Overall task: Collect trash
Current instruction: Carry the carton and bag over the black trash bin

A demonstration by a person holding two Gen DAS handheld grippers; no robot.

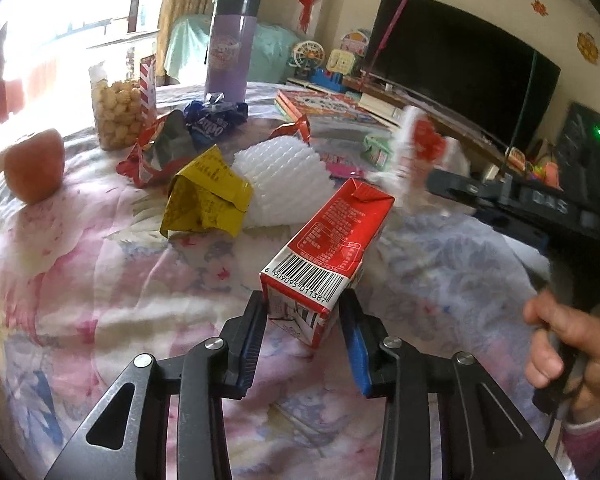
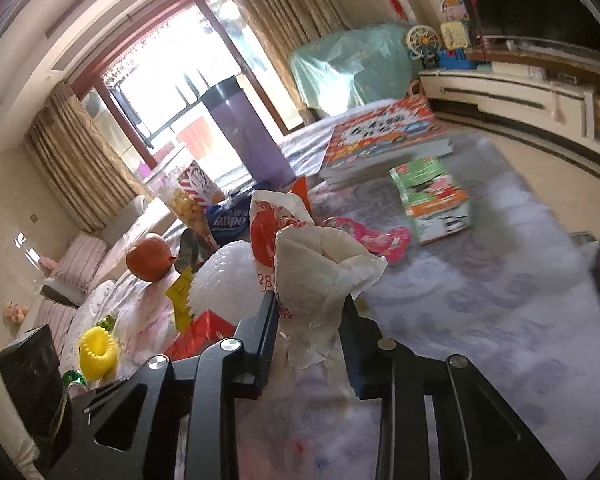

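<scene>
My left gripper (image 1: 302, 312) is shut on the near end of a red and white drink carton (image 1: 328, 240) that points away over the table. My right gripper (image 2: 310, 316) is shut on a white plastic bag with a red print (image 2: 312, 264); in the left wrist view the bag (image 1: 416, 148) hangs blurred to the carton's right. Other trash lies beyond the carton: a yellow wrapper (image 1: 204, 196), a white foam fruit net (image 1: 284, 176), a red snack bag (image 1: 156, 152) and a blue wrapper (image 1: 212, 120).
An apple (image 1: 34, 168), a cookie jar (image 1: 116, 108) and a purple tumbler (image 1: 230, 48) stand at the back. Books (image 2: 384, 136), a green box (image 2: 432, 200) and a pink wrapper (image 2: 372, 236) lie on the flowered tablecloth (image 1: 100, 300). A yellow ring (image 2: 98, 352) sits left.
</scene>
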